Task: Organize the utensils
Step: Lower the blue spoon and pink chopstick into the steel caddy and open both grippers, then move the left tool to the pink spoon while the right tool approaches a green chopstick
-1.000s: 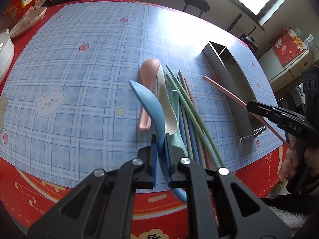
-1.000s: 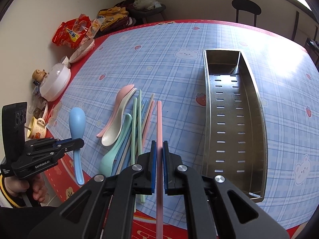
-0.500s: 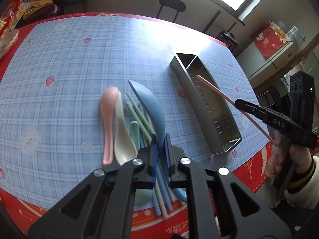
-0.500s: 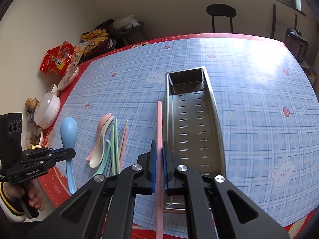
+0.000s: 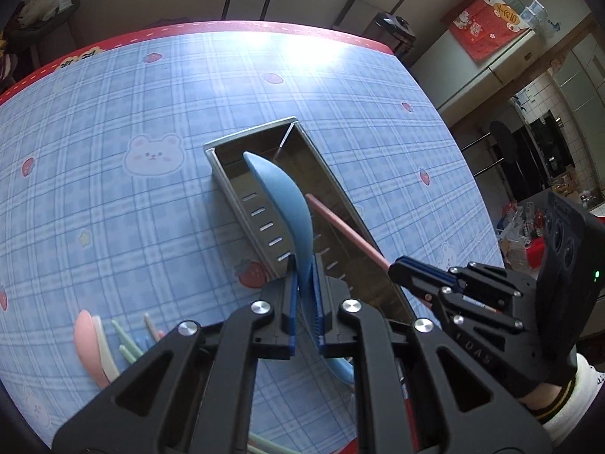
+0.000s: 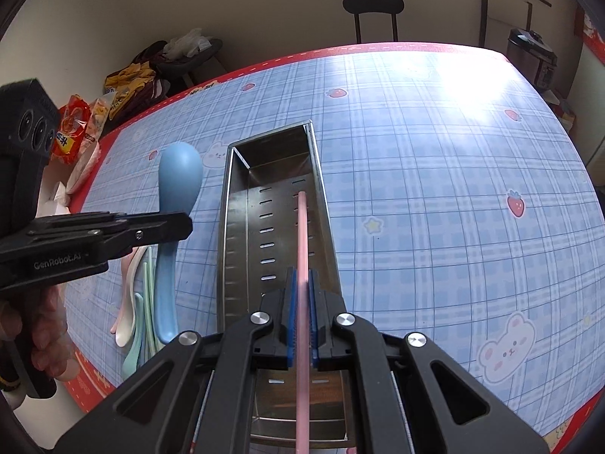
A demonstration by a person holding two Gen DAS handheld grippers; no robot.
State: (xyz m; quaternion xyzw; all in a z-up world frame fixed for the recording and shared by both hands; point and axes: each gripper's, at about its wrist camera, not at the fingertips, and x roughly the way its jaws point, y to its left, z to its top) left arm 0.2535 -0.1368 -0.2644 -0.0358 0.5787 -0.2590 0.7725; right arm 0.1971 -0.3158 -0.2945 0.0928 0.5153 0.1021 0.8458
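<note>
My left gripper [image 5: 305,304] is shut on the handle of a blue spoon [image 5: 280,204], whose bowl hangs over the steel slotted tray [image 5: 242,193]. From the right wrist view the same blue spoon [image 6: 177,178] and left gripper [image 6: 166,225] appear just left of the tray [image 6: 234,234]. My right gripper [image 6: 301,312] is shut on a pink chopstick [image 6: 302,238] that points along the tray's right side, above its floor. In the left wrist view the right gripper [image 5: 401,268] holds that chopstick [image 5: 340,227] over the tray.
Several spoons and chopsticks, pink, cream and green [image 5: 102,348], lie on the blue plaid tablecloth left of the tray, near the red table edge [image 6: 90,378]. Snack bags [image 6: 75,125] sit at the far left corner. A black chair [image 6: 372,11] stands behind the table.
Both grippers moved from the utensil pile toward the tray; the blue spoon's bowl now hangs over its far half and the pink chopstick lines up inside it.
</note>
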